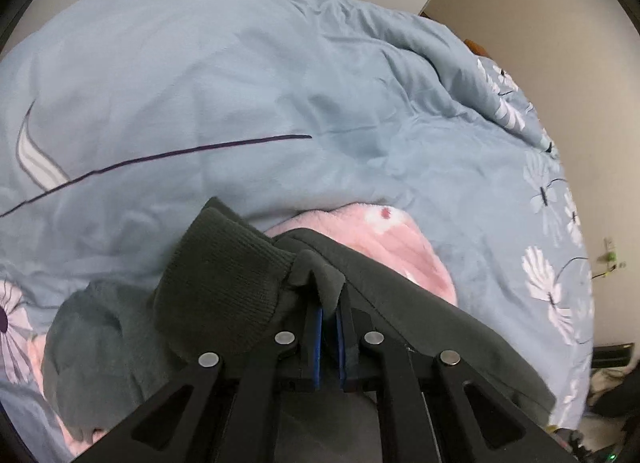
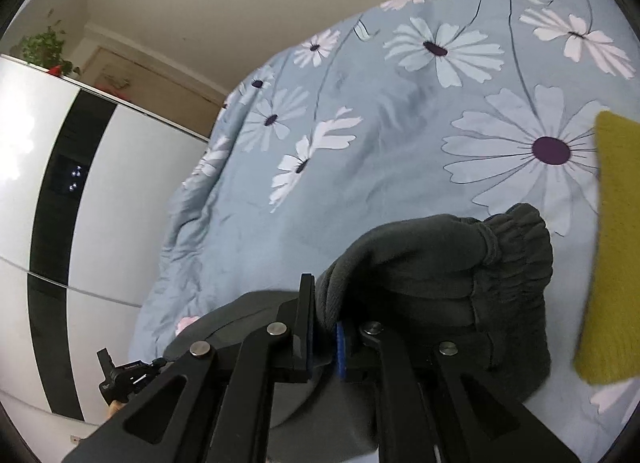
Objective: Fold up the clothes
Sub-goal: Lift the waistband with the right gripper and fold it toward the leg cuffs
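- Where your left gripper (image 1: 329, 295) meets the cloth, its jaws are pinched together on a fold of the dark green garment (image 1: 224, 283), with a small peak of fabric standing up between the blue pads (image 1: 318, 343).
- You have the ribbed cuff (image 1: 216, 275) of that garment bulging just left of the left gripper, and more dark fabric runs off to the right, down toward the lower right of the view.
- Your right gripper (image 2: 326, 303) is likewise clamped on the dark green garment (image 2: 420, 263); the fabric bunches over the right finger, and the gathered elastic cuff (image 2: 516, 239) hangs just beyond it.
- Under and beside the dark garment in the left view you can see a pink fleece garment (image 1: 384, 239) lying on the bed, touching the dark one and partly covered by it.
- In the right view a yellow knit piece (image 2: 612, 247) lies on the bed near its right side, just beside the elastic cuff.
- Everything rests on the blue duvet (image 1: 240, 83) printed with white daisies (image 2: 548, 151); its wrinkled far edge rises toward the wall in the left view.
- Beyond the bed's left edge in the right view stands a white wardrobe (image 2: 120, 191) with black strips, and a green plant (image 2: 44, 49) sits on its top.
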